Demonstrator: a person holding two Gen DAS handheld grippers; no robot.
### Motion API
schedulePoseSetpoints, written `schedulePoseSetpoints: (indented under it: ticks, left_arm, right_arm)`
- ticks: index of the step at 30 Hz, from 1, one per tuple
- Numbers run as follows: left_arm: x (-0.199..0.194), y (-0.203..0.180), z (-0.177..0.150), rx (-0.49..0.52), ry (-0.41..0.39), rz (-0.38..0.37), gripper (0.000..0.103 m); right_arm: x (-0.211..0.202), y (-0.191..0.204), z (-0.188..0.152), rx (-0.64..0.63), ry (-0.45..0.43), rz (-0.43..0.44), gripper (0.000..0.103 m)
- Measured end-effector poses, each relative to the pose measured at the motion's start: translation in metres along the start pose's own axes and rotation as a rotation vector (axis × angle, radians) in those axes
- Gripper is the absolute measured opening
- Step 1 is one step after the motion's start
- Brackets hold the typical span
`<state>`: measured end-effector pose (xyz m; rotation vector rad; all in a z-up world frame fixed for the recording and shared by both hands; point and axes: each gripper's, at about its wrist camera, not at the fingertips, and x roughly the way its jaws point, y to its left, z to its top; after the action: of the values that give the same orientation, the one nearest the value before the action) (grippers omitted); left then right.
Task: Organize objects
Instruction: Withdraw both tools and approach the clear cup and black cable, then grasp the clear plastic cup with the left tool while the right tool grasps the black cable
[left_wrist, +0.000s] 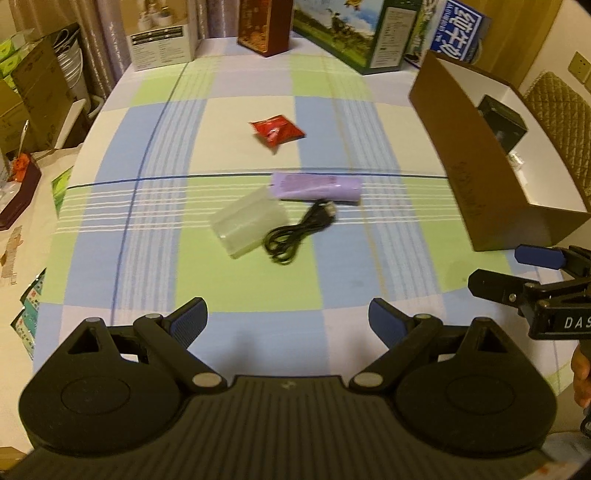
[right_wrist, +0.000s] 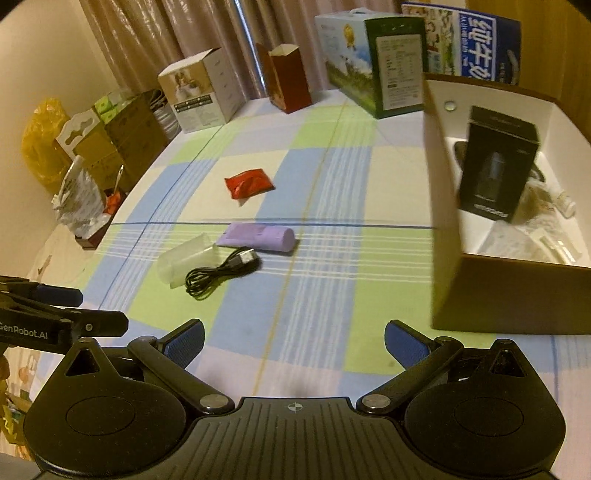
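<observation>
your left gripper sits at the bottom of the left wrist view, fingers spread wide, nothing between them. your right gripper is the same in its own view: spread, empty, low over the counter with its checked cloth. each gripper shows at the side edge of the other's view.

mid-frame, a black usb cable lies coiled, touching a clear plastic case on its left. just behind both, a purple tube lies flat on its side. further up, near centre, a red packet sits apart from the rest.

right side of the frame: an open cardboard box on the counter. a black carton stands tilted inside it, with some clear items beside it, too blurred to tell.

far edge, top of frame: a row of upright printed cartons.
</observation>
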<state>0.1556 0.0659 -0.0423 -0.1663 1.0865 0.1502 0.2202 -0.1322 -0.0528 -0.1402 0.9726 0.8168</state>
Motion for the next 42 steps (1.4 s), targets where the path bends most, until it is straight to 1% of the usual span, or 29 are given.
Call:
schedulePoseSetpoints:
  ticks: [4, 7, 11, 15, 18, 21, 25, 28, 34, 37, 38, 39, 40, 41, 42]
  left_arm:
    - [0.005, 0.019, 0.001, -0.013, 0.004, 0.012, 0.092]
    - [0.01, 0.033, 0.003, -0.019, -0.003, 0.022, 0.092]
    - [0.02, 0.05, 0.005, -0.004, -0.023, 0.037, 0.092]
    - [0.034, 0.061, 0.013, 0.014, -0.033, 0.045, 0.092]
    - [0.048, 0.064, 0.019, 0.055, -0.034, 0.039, 0.092]
    - [0.065, 0.065, 0.027, 0.12, -0.03, 0.023, 0.092]
    - [0.086, 0.06, 0.039, 0.217, -0.022, -0.01, 0.091]
    - [0.098, 0.056, 0.048, 0.285, -0.026, -0.021, 0.088]
    - [0.117, 0.048, 0.063, 0.392, -0.024, -0.07, 0.084]
    - [0.127, 0.044, 0.068, 0.417, -0.012, -0.089, 0.078]
    - [0.13, 0.044, 0.07, 0.418, -0.012, -0.096, 0.072]
    - [0.133, 0.044, 0.071, 0.414, -0.009, -0.098, 0.069]
    - [0.135, 0.045, 0.072, 0.408, -0.004, -0.099, 0.061]
    - [0.136, 0.046, 0.074, 0.399, 0.0, -0.101, 0.05]
    - [0.138, 0.048, 0.074, 0.386, 0.004, -0.1, 0.049]
  right_arm:
    - [0.022, 0.015, 0.002, 0.003, 0.01, -0.005, 0.101]
    - [0.038, 0.022, 0.004, 0.036, 0.017, -0.005, 0.101]
    - [0.059, 0.03, 0.009, 0.083, 0.029, -0.003, 0.101]
    - [0.076, 0.034, 0.014, 0.116, 0.039, -0.02, 0.101]
    - [0.084, 0.033, 0.017, 0.136, 0.043, -0.031, 0.101]
    - [0.091, 0.031, 0.019, 0.149, 0.041, -0.051, 0.098]
    - [0.102, 0.027, 0.022, 0.197, 0.049, -0.061, 0.088]
    - [0.11, 0.026, 0.024, 0.233, 0.06, -0.06, 0.08]
    - [0.121, 0.024, 0.028, 0.295, 0.073, -0.06, 0.074]
    - [0.124, 0.024, 0.03, 0.303, 0.069, -0.061, 0.073]
    - [0.125, 0.024, 0.032, 0.306, 0.069, -0.059, 0.072]
    - [0.126, 0.025, 0.033, 0.306, 0.068, -0.057, 0.072]
    - [0.127, 0.026, 0.034, 0.306, 0.069, -0.055, 0.071]
    - [0.128, 0.028, 0.035, 0.304, 0.069, -0.05, 0.07]
    - [0.13, 0.029, 0.037, 0.3, 0.068, -0.045, 0.07]
